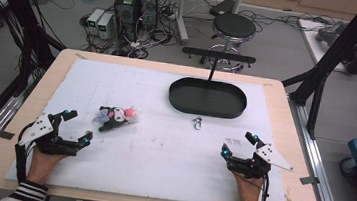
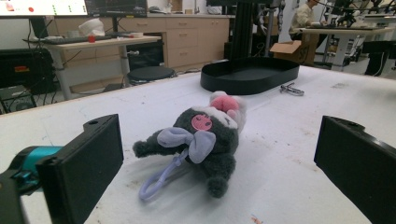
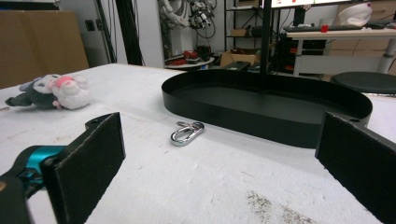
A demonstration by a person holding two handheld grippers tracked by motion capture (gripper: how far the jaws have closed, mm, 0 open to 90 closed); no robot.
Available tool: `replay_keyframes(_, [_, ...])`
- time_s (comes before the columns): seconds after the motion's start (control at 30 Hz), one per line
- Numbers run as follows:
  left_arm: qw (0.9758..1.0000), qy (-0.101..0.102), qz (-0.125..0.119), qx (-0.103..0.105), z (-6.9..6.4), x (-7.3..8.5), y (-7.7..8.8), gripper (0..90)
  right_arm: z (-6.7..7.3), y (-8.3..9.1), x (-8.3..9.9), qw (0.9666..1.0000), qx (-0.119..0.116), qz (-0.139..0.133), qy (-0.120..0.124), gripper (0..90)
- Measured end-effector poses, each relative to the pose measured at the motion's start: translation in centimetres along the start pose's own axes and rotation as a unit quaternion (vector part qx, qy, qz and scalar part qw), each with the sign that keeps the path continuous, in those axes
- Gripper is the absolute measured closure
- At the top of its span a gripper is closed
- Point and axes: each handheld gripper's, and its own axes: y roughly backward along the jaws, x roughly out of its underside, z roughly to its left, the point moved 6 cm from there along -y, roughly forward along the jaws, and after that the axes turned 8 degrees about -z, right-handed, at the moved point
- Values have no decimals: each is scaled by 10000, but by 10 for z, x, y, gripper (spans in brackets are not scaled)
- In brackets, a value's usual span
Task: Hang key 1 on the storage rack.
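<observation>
A small dark grey plush toy (image 1: 117,116) with a pink and white head and a lilac loop lies on the white mat, left of centre. In the left gripper view the plush toy (image 2: 205,140) lies just ahead of the wide-apart jaws. My left gripper (image 1: 77,127) rests open on the mat, a short way to the toy's near left. A silver carabiner clip (image 1: 197,122) lies just in front of the black oval tray (image 1: 207,98). My right gripper (image 1: 239,144) stands open at the near right, facing the clip (image 3: 187,132) and the tray (image 3: 261,116), nothing between its jaws.
The white mat (image 1: 159,169) covers most of the wooden table (image 1: 285,122). A black post (image 1: 213,68) rises behind the tray. Beyond the table stand a black stool (image 1: 233,27), computer cases (image 1: 136,5) and loose cables on the floor.
</observation>
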Motion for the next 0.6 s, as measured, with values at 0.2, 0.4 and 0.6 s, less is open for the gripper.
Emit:
replay_keyframes(0.2, [10000,-41,29,-46,0,0,0,17,0,0,0,9999,-73,48,-59,7])
replay_keyframes(0.4, [9999,-16,39,-156,4,-1,2,17,-4,-4,2,9992,-75,275,-281,7])
replay_keyframes(0.6, [9997,-90,207,-98,9,-11,1,17,-2,-6,2,9992,-154,336,-170,7])
